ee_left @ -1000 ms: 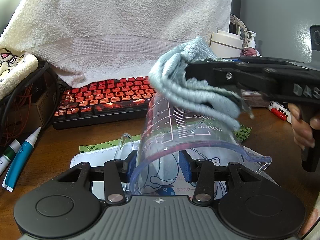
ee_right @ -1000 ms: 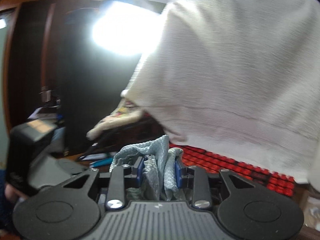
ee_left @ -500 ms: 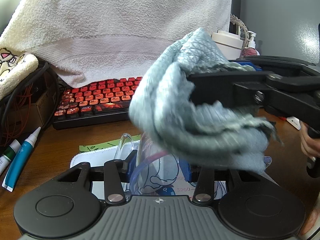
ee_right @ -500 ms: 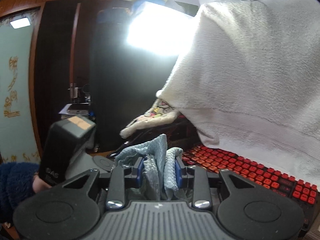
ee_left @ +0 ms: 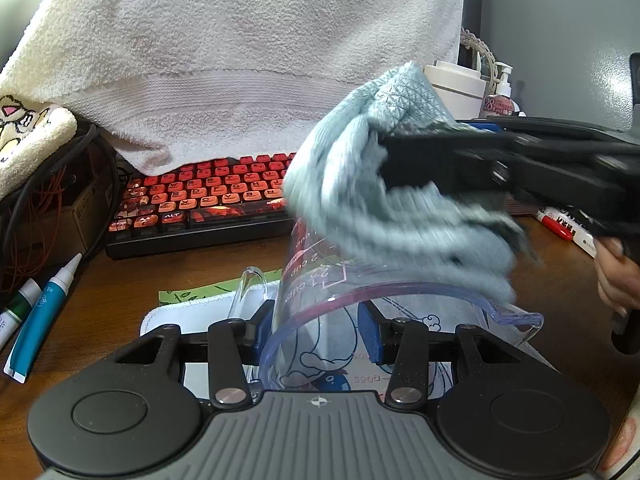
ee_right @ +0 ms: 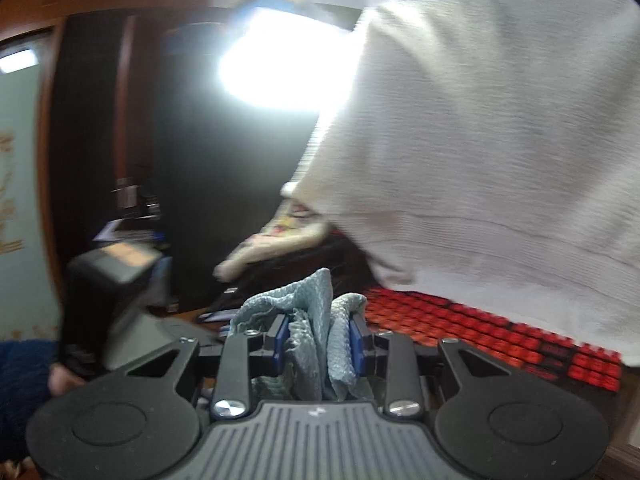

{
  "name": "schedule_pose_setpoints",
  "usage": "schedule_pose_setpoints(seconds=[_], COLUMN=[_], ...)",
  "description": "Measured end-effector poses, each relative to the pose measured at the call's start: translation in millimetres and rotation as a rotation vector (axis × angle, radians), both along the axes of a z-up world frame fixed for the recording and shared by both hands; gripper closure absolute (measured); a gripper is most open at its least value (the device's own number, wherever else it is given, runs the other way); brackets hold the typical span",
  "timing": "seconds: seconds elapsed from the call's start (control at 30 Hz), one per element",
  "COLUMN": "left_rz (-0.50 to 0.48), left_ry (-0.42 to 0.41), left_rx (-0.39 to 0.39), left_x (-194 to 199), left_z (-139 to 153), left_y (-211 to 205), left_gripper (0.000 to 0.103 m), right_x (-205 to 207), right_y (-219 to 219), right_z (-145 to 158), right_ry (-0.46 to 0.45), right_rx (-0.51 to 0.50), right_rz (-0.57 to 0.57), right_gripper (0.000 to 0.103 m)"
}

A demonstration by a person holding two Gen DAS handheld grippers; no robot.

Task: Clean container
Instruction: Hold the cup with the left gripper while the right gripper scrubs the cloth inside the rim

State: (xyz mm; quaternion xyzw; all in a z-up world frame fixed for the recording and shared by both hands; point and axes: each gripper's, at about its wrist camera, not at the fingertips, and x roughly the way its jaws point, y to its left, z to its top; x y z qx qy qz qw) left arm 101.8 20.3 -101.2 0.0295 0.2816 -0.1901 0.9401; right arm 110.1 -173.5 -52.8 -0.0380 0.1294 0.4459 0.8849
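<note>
One clear plastic measuring jug (ee_left: 320, 300), one bunched grey-blue cloth (ee_left: 360, 200), one red-keyed black keyboard (ee_left: 208, 196) at ten o'clock, two tubes (ee_left: 40, 316) at eight o'clock, two white bottles (ee_left: 460, 84) at one o'clock, one large white draped towel (ee_left: 240, 60)

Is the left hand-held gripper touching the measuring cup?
Touching. The left wrist view shows the left hand-held gripper with its blue pads pressed on both sides of the clear measuring cup, which is held tilted.
</note>
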Motion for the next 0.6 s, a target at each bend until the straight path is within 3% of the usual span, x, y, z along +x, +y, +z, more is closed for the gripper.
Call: schedule_pose_setpoints(seconds=[0.07,0.17,0.43,0.6], left_rz=[0.0,0.0,0.0,0.0], left_ry=[0.0,-0.001,-0.002,-0.001], left_rx=[0.0,0.002,0.003,0.001], left_x=[0,0,0,0], left_z=[0,0,0,0], left_y=[0,-1,0,-1], left_gripper=[0.059,0.059,0.059,0.059], right_x=[-4,-2,15,7], right_y=[4,4,-12,-6], right_z=[1,2,0,0], right_ry=[-0.008,-0.006,0.025,0.006], right_rx=[-0.005,-0.011,-0.001,-0.005], right_rz=[0.047,0.027,-0.173,-0.096], right_gripper=[0.074,0.074,0.074,0.074])
